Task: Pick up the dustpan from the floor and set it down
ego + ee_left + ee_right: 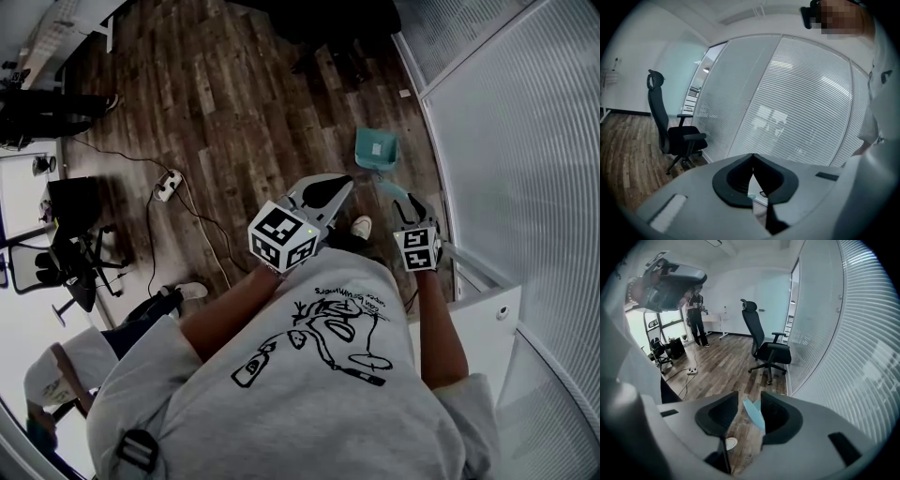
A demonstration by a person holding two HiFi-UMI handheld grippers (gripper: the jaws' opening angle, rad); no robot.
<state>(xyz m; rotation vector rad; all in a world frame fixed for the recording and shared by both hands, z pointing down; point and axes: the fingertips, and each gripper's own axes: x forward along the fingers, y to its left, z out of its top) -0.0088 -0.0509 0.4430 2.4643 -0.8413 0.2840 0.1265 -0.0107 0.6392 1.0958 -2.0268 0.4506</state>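
Wood floor (234,103), at its edge by the glass wall (525,141), carries the dustpan (376,150). Its handle (753,413) runs back toward you, between your right gripper's (749,405) parted jaws, not yet clamped. Your left gripper (753,159) is closed, empty and farther off.

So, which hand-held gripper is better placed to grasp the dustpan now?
Right. The right hand-held gripper has its open jaws on either side of the handle of the teal dustpan; the left hand-held gripper is shut, facing the window blinds.
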